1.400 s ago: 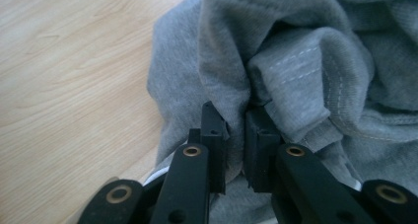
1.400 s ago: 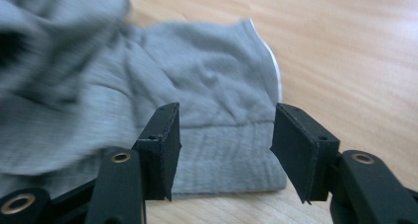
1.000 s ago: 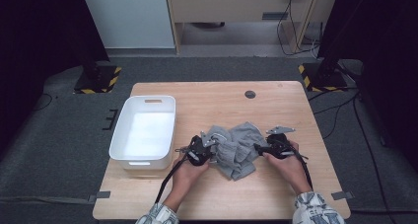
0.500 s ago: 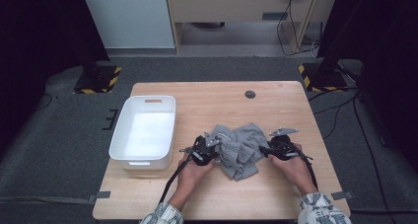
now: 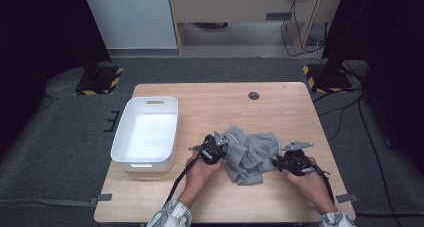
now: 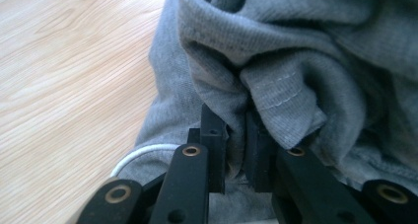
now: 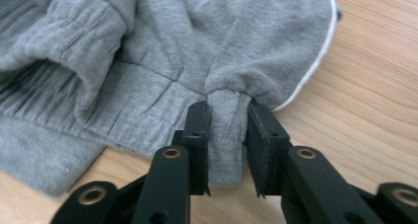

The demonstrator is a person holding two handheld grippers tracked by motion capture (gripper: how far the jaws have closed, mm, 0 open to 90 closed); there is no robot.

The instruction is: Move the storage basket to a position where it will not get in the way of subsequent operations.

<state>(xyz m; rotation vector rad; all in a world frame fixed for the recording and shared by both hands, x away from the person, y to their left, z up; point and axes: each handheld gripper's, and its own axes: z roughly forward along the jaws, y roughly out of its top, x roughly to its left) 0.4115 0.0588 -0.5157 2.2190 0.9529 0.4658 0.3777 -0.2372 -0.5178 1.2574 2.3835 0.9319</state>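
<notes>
1. Your right gripper (image 5: pixel 278 162) has drawn back toward the table's near edge since a second ago, pulling the grey garment (image 5: pixel 252 152) out wider.
2. Each gripper's jaws are pinched on a fold; your left gripper (image 5: pixel 220 148) holds the garment's other side.
3. The garment lies right of the white bin (image 5: pixel 146 134), clear of it, with bare table (image 5: pixel 280 107) beyond.

Both forearms enter from the bottom edge of the high view, sleeves visible at the wrists. The left hand-held gripper (image 5: pixel 216 146) sits just left of centre, its jaws pinched on a fold of the grey garment (image 5: pixel 252 154). The right hand-held gripper (image 5: pixel 290 159) lies in the lower right, its jaws clamped on another fold. Both hands rest low over the surface (image 5: pixel 210 104).
</notes>
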